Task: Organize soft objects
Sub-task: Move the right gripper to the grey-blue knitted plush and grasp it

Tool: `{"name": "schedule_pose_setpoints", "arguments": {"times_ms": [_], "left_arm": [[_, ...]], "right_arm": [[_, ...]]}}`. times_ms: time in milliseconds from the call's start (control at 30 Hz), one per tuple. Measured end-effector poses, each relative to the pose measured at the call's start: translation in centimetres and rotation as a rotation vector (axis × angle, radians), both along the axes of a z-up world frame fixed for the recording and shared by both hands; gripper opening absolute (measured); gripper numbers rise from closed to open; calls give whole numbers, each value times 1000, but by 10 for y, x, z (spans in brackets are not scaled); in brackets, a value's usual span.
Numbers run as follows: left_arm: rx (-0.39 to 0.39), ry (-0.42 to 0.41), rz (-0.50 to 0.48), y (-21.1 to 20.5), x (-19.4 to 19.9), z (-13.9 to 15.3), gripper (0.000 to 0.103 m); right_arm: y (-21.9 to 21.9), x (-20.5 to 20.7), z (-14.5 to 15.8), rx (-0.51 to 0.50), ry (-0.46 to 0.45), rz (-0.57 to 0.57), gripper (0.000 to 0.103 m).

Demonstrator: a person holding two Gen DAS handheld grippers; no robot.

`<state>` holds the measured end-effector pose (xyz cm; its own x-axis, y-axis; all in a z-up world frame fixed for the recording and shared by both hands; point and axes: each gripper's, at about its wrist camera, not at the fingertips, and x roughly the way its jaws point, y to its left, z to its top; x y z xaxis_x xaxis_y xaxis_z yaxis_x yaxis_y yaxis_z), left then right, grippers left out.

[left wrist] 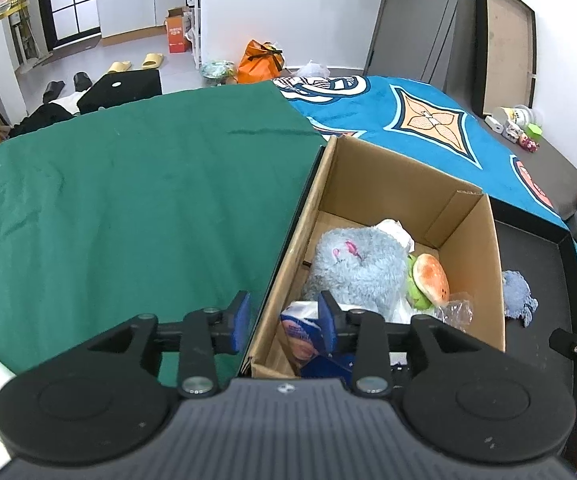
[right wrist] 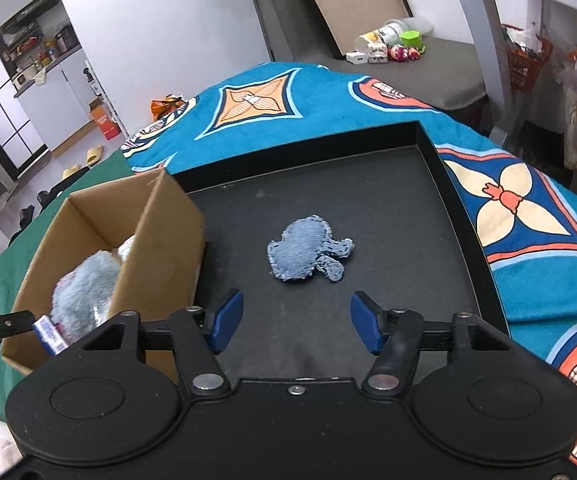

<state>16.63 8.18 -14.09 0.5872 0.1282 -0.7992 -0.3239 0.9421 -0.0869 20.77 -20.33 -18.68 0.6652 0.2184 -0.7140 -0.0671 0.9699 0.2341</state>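
Observation:
An open cardboard box [left wrist: 468, 264] holds a fluffy grey-blue plush [left wrist: 356, 268], a burger-shaped plush [left wrist: 432, 276] and a blue-and-white tissue pack [left wrist: 298, 330] at its near end. My left gripper [left wrist: 284, 322] hangs open over the box's near left corner, one pad outside the wall and one inside. The pack lies under the inner pad, and the pads do not press on it. A small denim soft toy [right wrist: 308, 254] lies on the black tray [right wrist: 428, 200]. My right gripper [right wrist: 296, 320] is open just short of the toy, with nothing between its pads.
The box [right wrist: 160, 240] stands in the tray's left part, beside a green cloth [left wrist: 128, 200]. A blue patterned blanket [right wrist: 528, 208] surrounds the tray. Small toys and a cup [right wrist: 392, 40] sit on a grey surface behind. Crumpled clear plastic [left wrist: 454, 312] lies in the box.

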Motion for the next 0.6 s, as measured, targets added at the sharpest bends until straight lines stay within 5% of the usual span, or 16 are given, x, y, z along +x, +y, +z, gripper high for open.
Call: {"name": "schedule_pose_setpoints", "arguments": {"times_ms": [600], "left_arm": [[71, 12, 44, -16, 21, -5, 44]], "right_arm": [[-1, 51, -29, 43, 9, 31, 48]]}}
